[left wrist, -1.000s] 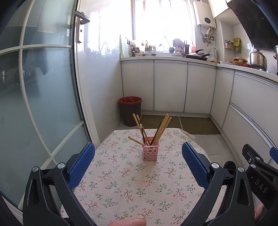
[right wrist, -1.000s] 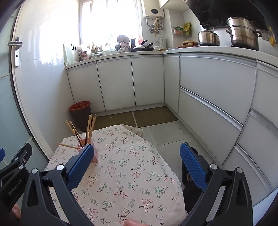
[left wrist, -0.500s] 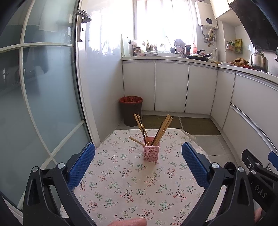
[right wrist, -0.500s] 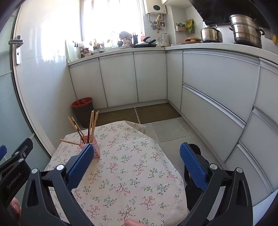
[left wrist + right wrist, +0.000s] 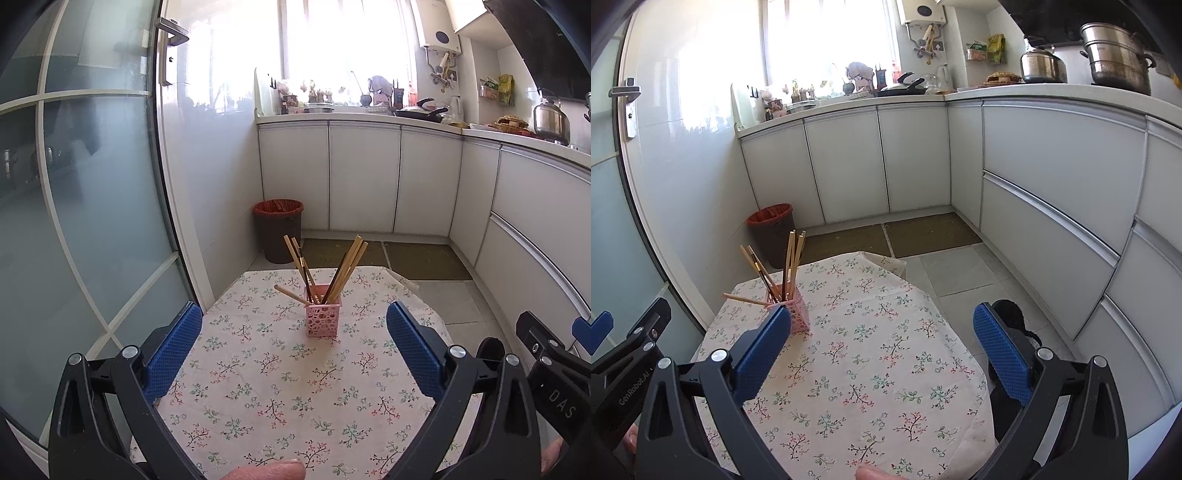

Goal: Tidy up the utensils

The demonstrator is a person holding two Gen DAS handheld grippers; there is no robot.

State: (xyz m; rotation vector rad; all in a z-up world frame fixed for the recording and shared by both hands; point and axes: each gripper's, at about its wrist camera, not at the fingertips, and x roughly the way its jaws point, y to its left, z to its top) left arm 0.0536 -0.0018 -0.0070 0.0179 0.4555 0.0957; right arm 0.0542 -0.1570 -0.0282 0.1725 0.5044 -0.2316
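A pink perforated holder (image 5: 322,319) stands on a small table with a floral cloth (image 5: 280,387). Several wooden chopsticks (image 5: 347,267) stick out of it, fanned left and right; one (image 5: 291,295) leans low to the left. My left gripper (image 5: 293,350) is open and empty, held back from the holder near the table's near edge. In the right wrist view the holder (image 5: 798,314) and chopsticks (image 5: 792,258) sit at the table's left, partly behind my left finger. My right gripper (image 5: 877,350) is open and empty above the cloth (image 5: 886,369).
A red-lined trash bin (image 5: 279,230) stands on the floor beyond the table. A glass door (image 5: 85,221) is close on the left. White kitchen cabinets (image 5: 1052,221) run along the back and right. The other gripper's body (image 5: 554,373) shows at the right edge.
Both views have shifted slightly; the holder sits a touch higher and farther in the frames. Both grippers stay open and empty.
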